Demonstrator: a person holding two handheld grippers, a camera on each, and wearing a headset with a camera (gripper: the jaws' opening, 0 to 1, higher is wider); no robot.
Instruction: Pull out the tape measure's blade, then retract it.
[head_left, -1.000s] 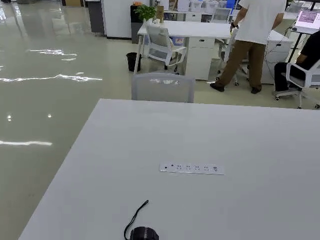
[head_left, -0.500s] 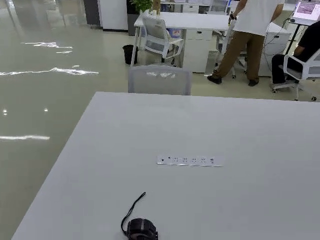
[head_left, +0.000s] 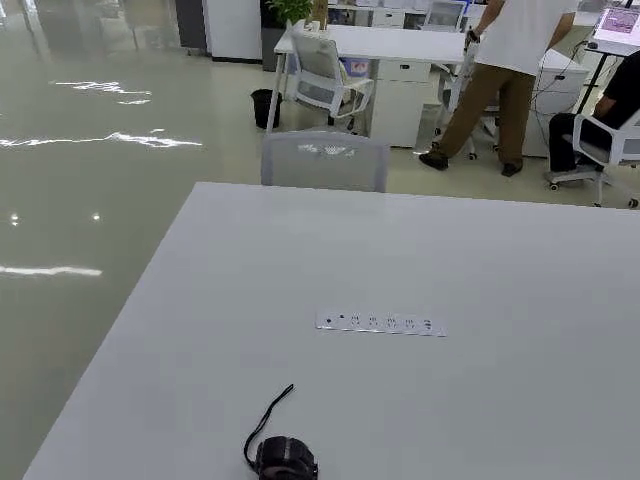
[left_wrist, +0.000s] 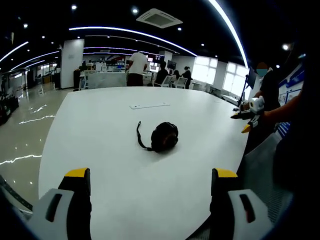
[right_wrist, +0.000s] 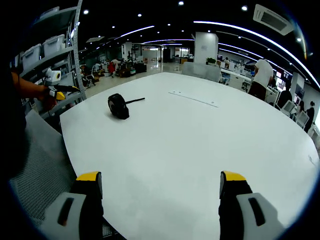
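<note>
Tape measure stays unmoved on the table — left gripper and right gripper gape wide.

Open-plan office. A wide white tabletop spreads across the foreground, with a power strip set flush in it and a grey mesh chair at its far edge. Beyond lies a glossy pale-green floor mirroring the lights. Further back stand a white desk, a white swivel chair and a black bin. One person stands by the desk and another sits nearby. Curved light strips cross a dark ceiling.
</note>
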